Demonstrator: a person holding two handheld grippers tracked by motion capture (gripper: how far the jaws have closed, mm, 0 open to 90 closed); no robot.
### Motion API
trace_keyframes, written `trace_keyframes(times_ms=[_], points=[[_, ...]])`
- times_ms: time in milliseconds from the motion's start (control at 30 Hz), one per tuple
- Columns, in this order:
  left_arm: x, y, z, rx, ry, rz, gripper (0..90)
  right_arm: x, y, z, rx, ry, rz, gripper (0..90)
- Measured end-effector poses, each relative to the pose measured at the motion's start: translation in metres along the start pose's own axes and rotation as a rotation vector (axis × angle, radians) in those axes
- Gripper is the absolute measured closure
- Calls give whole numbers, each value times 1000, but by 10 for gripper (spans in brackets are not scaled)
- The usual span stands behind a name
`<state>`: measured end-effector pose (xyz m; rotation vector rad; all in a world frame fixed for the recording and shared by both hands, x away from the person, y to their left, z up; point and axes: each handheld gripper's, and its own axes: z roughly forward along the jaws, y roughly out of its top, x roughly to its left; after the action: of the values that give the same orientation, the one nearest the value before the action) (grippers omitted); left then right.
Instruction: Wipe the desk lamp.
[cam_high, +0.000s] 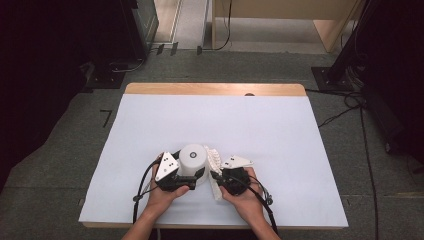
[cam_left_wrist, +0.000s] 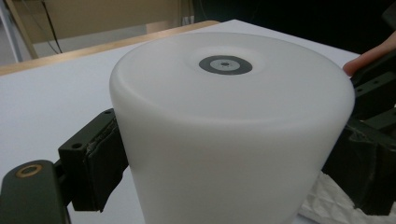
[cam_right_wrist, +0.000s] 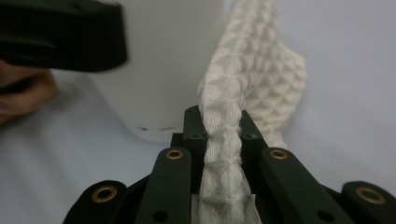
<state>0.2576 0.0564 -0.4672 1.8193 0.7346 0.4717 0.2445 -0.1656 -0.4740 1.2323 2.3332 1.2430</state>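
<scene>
A white cylinder (cam_high: 192, 155) with a small grey disc in the centre of its top stands on the white table (cam_high: 280, 130), near the front. My left gripper (cam_high: 192, 169) is shut on it, one black pad (cam_left_wrist: 100, 161) on each side of its wall (cam_left_wrist: 229, 135). A white, honeycomb-textured cloth strip (cam_high: 214, 161) lies against the cylinder's right side. My right gripper (cam_high: 216, 176) is shut on this strip (cam_right_wrist: 224, 116), which runs bunched between the jaws (cam_right_wrist: 223, 133) and fans out beyond them beside the cylinder (cam_right_wrist: 168, 70).
The table has a wooden strip (cam_high: 215, 89) along its far edge. The tabletop stretches bare behind and to both sides of the hands. Dark equipment and cables (cam_high: 350, 107) lie on the floor around the table.
</scene>
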Motion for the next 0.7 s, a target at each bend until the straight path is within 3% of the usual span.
trace_keyframes(times_ms=[67,100,167,267,300,400,500,567,700], points=[[2,-1,-1,0,-8,-8,91,2,2,-5,-34,19,-1,796],[2,-1,-2,3,-14,2,91,3,5,-12,-77,41,1,795],[1,-2,-2,3,-16,9,91,4,7,-16,-98,46,-1,795],[-2,-2,-2,4,-24,28,91,7,14,-27,-161,47,-38,795],[-2,-2,-2,4,-24,32,91,8,18,-35,-205,48,-62,795],[-3,-2,-2,4,-26,35,91,8,20,-40,-229,56,-76,795],[-2,-3,-2,2,-28,27,91,6,19,-36,-204,62,-78,794],[-1,-3,-2,0,-34,21,91,1,11,-23,-150,75,-46,793],[-1,-3,-2,4,-38,30,91,-5,2,-10,-94,103,1,793]])
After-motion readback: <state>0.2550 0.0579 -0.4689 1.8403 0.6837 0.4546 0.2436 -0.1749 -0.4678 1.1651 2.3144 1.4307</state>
